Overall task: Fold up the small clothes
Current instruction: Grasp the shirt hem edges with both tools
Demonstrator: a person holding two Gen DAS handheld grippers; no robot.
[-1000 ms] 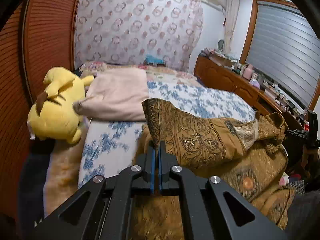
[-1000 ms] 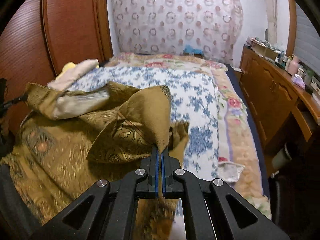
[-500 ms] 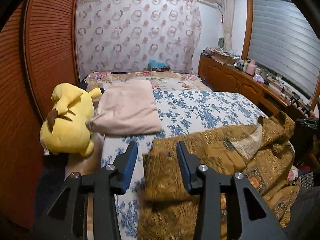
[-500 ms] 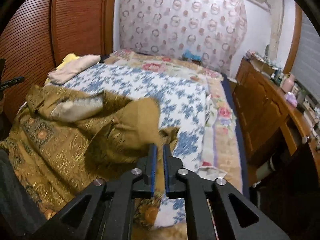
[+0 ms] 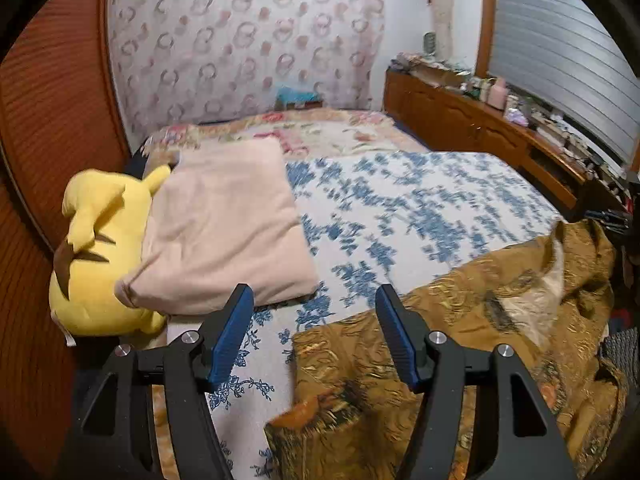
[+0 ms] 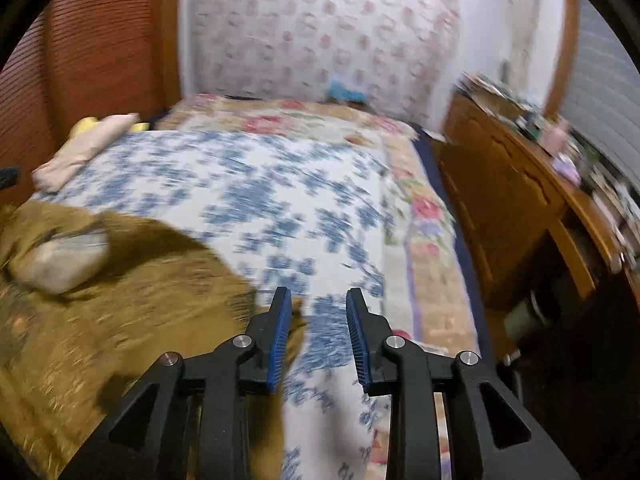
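Floral bedspread (image 5: pixel 420 200), gold garment (image 5: pixel 460 340) released, jaws apart

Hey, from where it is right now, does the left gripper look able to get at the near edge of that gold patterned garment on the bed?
Probably yes. The left gripper is open, and the gold garment lies flat on the bed just below its right finger, with nothing lying over that folded edge.
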